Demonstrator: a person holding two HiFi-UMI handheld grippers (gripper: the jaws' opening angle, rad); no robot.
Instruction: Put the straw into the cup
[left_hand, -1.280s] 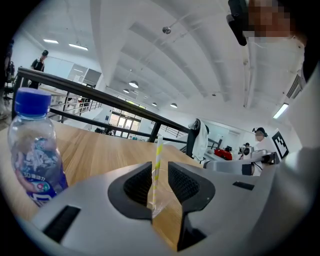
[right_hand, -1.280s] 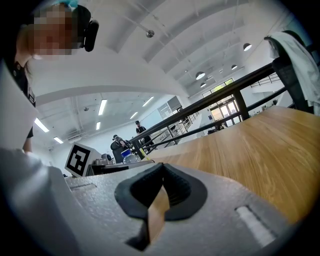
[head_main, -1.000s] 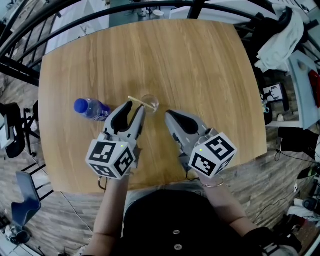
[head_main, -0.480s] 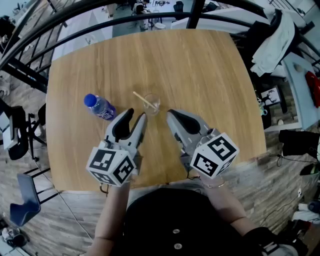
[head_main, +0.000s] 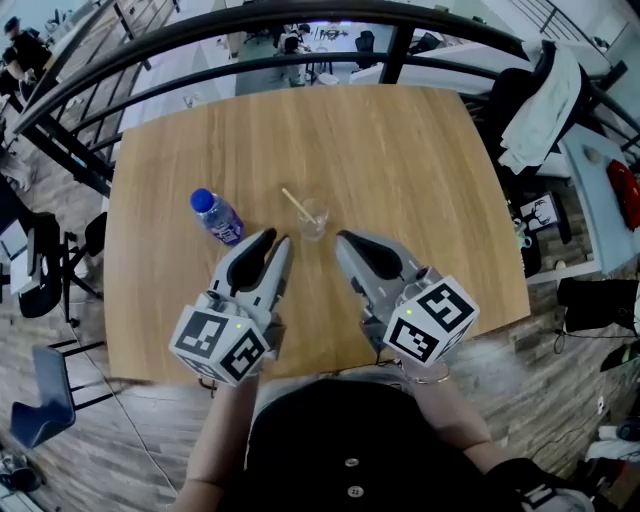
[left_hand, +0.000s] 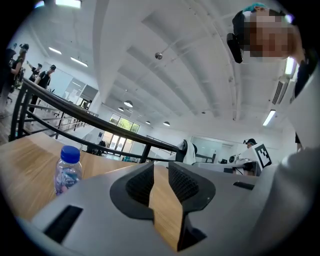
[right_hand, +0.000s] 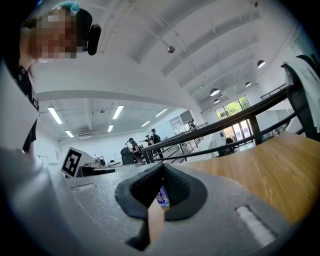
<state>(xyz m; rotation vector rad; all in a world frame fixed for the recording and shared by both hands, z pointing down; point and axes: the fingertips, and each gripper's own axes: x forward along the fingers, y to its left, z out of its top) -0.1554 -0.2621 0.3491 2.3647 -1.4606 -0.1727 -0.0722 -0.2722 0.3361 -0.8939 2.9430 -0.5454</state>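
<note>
Two grey tongs were nearest. The left tongs (head_main: 277, 240) stood a little apart, had just been closing, and held nothing. The right tongs (head_main: 345, 238) were pinched together, empty. Past them, on the smooth wooden surface (head_main: 400, 150), one clear round cup (head_main: 313, 217) held one thin pale straw (head_main: 296, 204). One blue-capped plastic bottle (head_main: 217, 216) stood near it.

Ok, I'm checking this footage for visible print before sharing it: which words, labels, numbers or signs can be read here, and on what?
No text is readable in any view.
Water bottle label: purple-blue print, too small and blurred to read.
Left marker cube and right marker cube: black-and-white square patterns only, no letters.
Black card at the right of the head view: a white figure, no legible words.
</note>
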